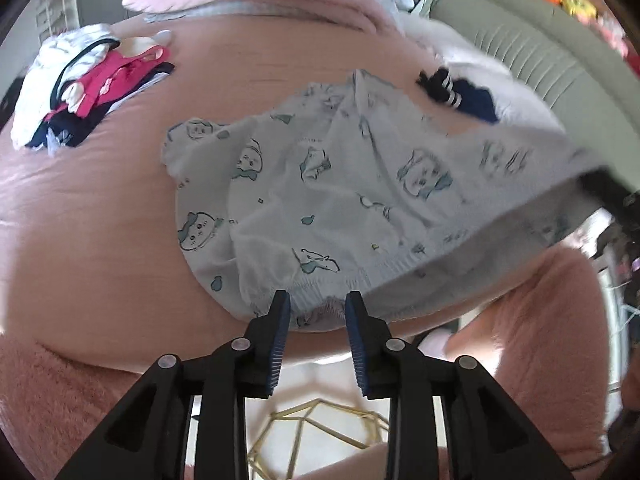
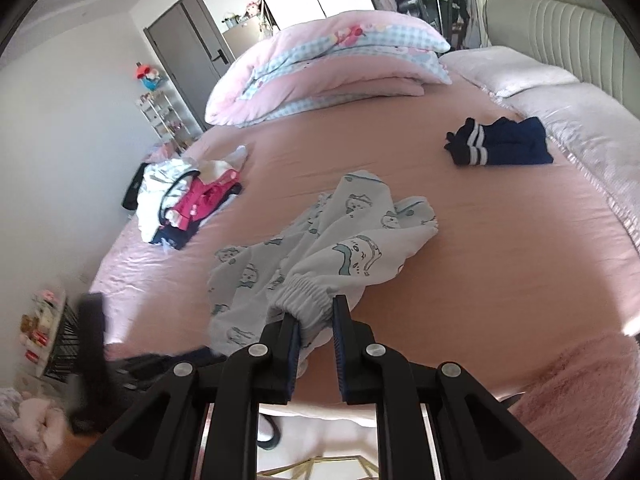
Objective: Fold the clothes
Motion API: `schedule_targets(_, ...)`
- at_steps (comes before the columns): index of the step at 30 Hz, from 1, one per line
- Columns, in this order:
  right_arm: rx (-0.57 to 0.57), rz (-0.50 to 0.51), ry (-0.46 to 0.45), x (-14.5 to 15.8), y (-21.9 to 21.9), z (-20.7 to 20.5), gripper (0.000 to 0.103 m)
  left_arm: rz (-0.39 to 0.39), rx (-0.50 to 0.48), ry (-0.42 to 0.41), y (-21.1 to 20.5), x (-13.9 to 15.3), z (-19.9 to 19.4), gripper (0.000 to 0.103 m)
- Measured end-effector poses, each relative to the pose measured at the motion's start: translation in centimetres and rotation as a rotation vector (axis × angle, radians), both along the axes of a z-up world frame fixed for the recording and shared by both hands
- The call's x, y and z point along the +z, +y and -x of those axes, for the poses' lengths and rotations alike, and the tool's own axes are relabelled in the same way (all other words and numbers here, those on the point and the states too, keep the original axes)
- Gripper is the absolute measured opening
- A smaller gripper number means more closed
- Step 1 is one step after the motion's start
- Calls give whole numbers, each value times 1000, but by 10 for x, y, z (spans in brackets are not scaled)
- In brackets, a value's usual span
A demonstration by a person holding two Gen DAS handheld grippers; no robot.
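In the left wrist view the right part of the printed pyjama trousers (image 1: 320, 184) is smeared by motion, and their far right end runs into a dark blur at the picture's edge — what grips it there cannot be told. The navy striped garment (image 1: 460, 94) beyond is blurred too, its shape unclear. The trousers' waistband lies between the fingers of the left hand-held gripper (image 1: 317, 312); whether the pads touch cloth cannot be told. In the right wrist view a dark blurred shape (image 2: 92, 344) at lower left is unreadable. The pile of clothes (image 2: 180, 200) overlaps itself — single pieces are hidden. Shelf items (image 2: 160, 108) are too small to name.
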State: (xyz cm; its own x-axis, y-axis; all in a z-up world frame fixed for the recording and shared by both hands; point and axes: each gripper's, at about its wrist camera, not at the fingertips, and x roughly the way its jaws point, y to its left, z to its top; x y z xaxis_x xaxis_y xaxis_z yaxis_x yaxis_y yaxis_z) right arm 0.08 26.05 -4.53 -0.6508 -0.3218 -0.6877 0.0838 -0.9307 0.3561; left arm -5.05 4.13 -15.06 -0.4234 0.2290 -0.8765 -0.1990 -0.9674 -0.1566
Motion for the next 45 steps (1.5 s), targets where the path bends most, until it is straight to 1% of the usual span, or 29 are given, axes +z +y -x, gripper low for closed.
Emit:
schedule_targets(3, 1, 25, 25, 6, 0, -2, 13, 23, 43, 21, 10, 1, 7, 26)
schedule_targets(5, -16, 40, 47, 10, 2, -5, 13, 22, 40, 48, 19, 8, 9, 28)
schedule_targets(6, -27, 46, 56, 12, 4, -6, 13, 43, 29, 75, 24, 12, 7, 30)
schedule_targets(8, -41, 51, 60, 13, 7, -5, 13, 102, 9, 136, 36, 16, -1, 43)
schedule_targets(10, -52, 54, 58, 12, 11, -3, 13, 151, 2, 190, 42, 16, -9, 49)
schedule_targets(12, -52, 64, 49, 10, 13, -1, 13, 167, 22, 211, 39, 12, -9, 50)
schedule_targets(13, -51, 66, 50, 9, 13, -1, 13, 164, 32, 208, 36, 9, -6, 50)
schedule_targets(16, -49, 74, 51, 9, 14, 0, 13, 148, 65, 157, 25, -6, 9, 51)
schedule_targets(17, -48, 76, 52, 9, 14, 0, 13, 130, 72, 136, 22, -10, 13, 51)
schedule_targets(18, -47, 79, 52, 8, 14, 0, 13, 79, 68, 106, 19, -10, 16, 50)
schedule_targets(19, -47, 81, 53, 8, 14, 1, 13, 22, 58, 96, 15, -6, 14, 50)
schedule_targets(20, -46, 84, 53, 8, 14, 1, 13, -13, 55, 113, 15, 0, 10, 51)
schedule_targets(21, -45, 86, 54, 8, 15, 1, 13, -32, 52, 136, 15, 6, 5, 51)
schedule_targets(23, -44, 91, 55, 8, 15, 2, 13, -19, 26, 202, 19, 16, -4, 54)
schedule_targets(25, -42, 96, 55, 7, 15, 2, 13, -48, -20, 223, 26, 21, -7, 54)
schedule_targets(28, -40, 104, 57, 7, 16, 3, 13, -63, -56, 221, 37, 21, -6, 55)
schedule_targets(30, -32, 99, 57, 7, 12, 2, 13, -21, -67, 209, 45, 13, -1, 55)
schedule_targets(32, -26, 92, 59, 7, 9, 0, 13, 15, -77, 177, 50, 1, 6, 55)
schedule_targets(33, -34, 87, 58, 7, 9, 0, 13, 9, -88, 151, 50, -3, 7, 55)
schedule_targets(34, -39, 84, 56, 6, 9, 0, 13, -14, -101, 131, 48, -5, 8, 55)
schedule_targets(36, -63, 92, 50, 5, 15, -1, 13, -47, -125, 141, 44, -2, 3, 55)
schedule_targets(37, -74, 96, 51, 5, 19, -1, 13, -50, -141, 154, 44, 0, -1, 55)
schedule_targets(39, -87, 102, 51, 5, 23, 0, 13, -25, -174, 185, 47, 1, -7, 55)
schedule_targets(42, -86, 98, 49, 5, 23, 2, 13, -9, -184, 182, 47, -4, -4, 55)
schedule_targets(43, -80, 96, 49, 5, 22, 2, 13, 21, -171, 187, 48, -7, -2, 55)
schedule_targets(45, -77, 79, 61, 8, 19, 0, 13, 132, -124, 204, 50, -13, 4, 55)
